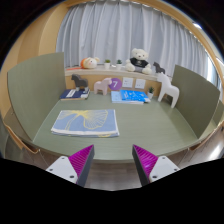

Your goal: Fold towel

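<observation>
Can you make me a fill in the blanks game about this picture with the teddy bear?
1. The teddy bear sits on the shelf in front of the ____.
2. The towel lies flat on the green ____.
3. The gripper has its fingers ____, with nothing between them.
4. The pads on the fingers are ____ in colour.

Missing words: curtain; table; open; pink

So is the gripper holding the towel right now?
No, the gripper is open with nothing between its fingers, and the towel lies flat on the table ahead of them.
</observation>
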`<state>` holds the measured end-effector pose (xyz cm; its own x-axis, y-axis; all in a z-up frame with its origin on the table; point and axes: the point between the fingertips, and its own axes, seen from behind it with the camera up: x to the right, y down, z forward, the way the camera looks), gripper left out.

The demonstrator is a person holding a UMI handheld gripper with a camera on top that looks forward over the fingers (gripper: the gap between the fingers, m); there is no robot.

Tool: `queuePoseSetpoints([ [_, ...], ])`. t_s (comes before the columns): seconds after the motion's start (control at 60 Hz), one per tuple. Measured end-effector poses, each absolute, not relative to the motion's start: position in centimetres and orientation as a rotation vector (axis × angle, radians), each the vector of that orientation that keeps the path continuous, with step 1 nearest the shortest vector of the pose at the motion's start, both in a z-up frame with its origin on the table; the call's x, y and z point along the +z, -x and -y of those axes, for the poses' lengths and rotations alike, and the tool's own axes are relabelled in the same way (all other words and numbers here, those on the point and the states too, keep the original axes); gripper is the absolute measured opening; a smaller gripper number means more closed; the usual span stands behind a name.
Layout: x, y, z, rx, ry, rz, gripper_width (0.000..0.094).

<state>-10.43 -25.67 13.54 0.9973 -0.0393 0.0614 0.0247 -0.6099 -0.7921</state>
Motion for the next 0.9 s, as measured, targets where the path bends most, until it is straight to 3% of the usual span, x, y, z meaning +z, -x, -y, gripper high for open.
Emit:
queuePoseSetpoints([
  [0.067, 10.0, 15.6, 24.4, -0.051, 2.259, 0.042, 0.0765],
  [0.333, 3.9, 33.8, 15.2, 0.084, 2.331, 0.142, 0.077],
  [0.667, -0.3, 41.8, 2.4, 0.08, 2.347, 0.187, 0.0705],
  [0.833, -1.2, 40.9, 1.8, 0.001, 2.364, 0.186, 0.0503],
  [0.9, -1.1, 40.0, 1.8, -0.045, 2.36, 0.158, 0.029],
])
